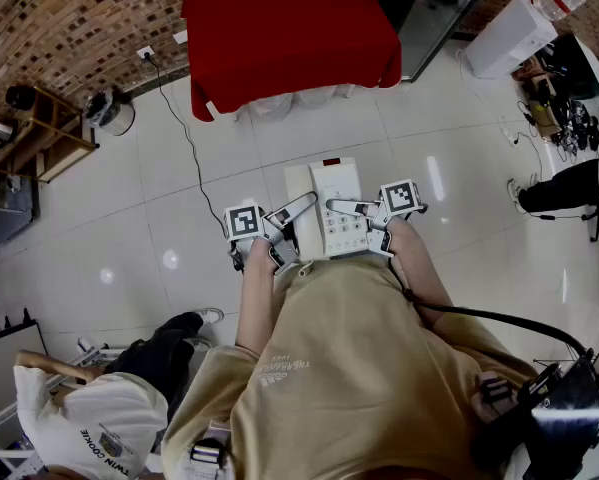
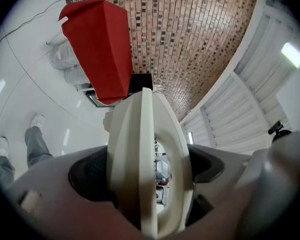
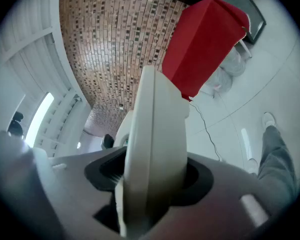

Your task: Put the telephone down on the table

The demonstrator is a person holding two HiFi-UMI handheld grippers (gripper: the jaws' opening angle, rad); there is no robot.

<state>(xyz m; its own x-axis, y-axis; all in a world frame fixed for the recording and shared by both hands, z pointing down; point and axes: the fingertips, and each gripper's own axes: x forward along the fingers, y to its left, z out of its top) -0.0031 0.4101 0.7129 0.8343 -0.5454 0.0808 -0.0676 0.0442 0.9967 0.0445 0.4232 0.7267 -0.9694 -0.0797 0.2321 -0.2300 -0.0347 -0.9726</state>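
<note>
1. White floor tiles [image 1: 179, 228] fill the head view, with the red-covered table [image 1: 289, 28] at the top, next to a brick wall [image 1: 69, 18].
2. Only that view shows the telephone [image 1: 329, 208] face up with its keypad showing. It is held in the air on the person's side of the table, well apart from it.
3. It also shows the left gripper [image 1: 297, 218] on the telephone's left edge and the right gripper [image 1: 364, 223] on its right edge.
4. The left gripper view alone shows its jaws clamped on the cream casing, seen edge-on, with the table beyond.
5. The right gripper view shows the same tight grip on the opposite edge. A black cable [image 3: 210, 134] trails over the floor below the table.
</note>
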